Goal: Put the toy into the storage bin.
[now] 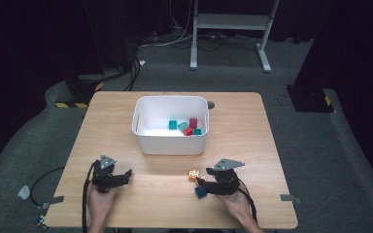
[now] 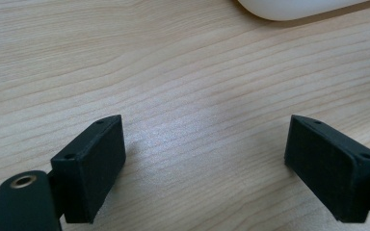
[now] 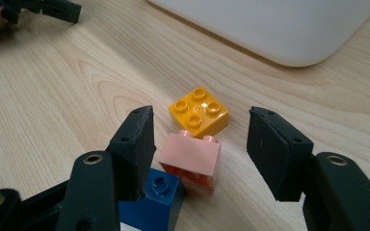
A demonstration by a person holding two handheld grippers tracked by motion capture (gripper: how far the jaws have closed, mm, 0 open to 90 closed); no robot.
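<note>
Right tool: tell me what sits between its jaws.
The right tool is open, and a pink brick sits between its jaws, touching neither, with an orange brick just beyond; the right gripper view shows it.

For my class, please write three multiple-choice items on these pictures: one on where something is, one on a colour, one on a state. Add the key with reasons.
1. Where does the white bin stand?
A. on the floor
B. at the table's middle, beyond both grippers
C. at the table's near edge

2. Which brick lies farthest ahead of the right gripper?
A. orange brick
B. green brick
C. black brick

3. How does the left gripper stand?
A. shut on a brick
B. shut, with nothing in it
C. open over bare wood

Key: 1 B, the high view shows the bin centred, beyond the grippers. 2 A, it lies beyond the pink brick and blue brick. 3 C, its jaws stand wide apart.
</note>
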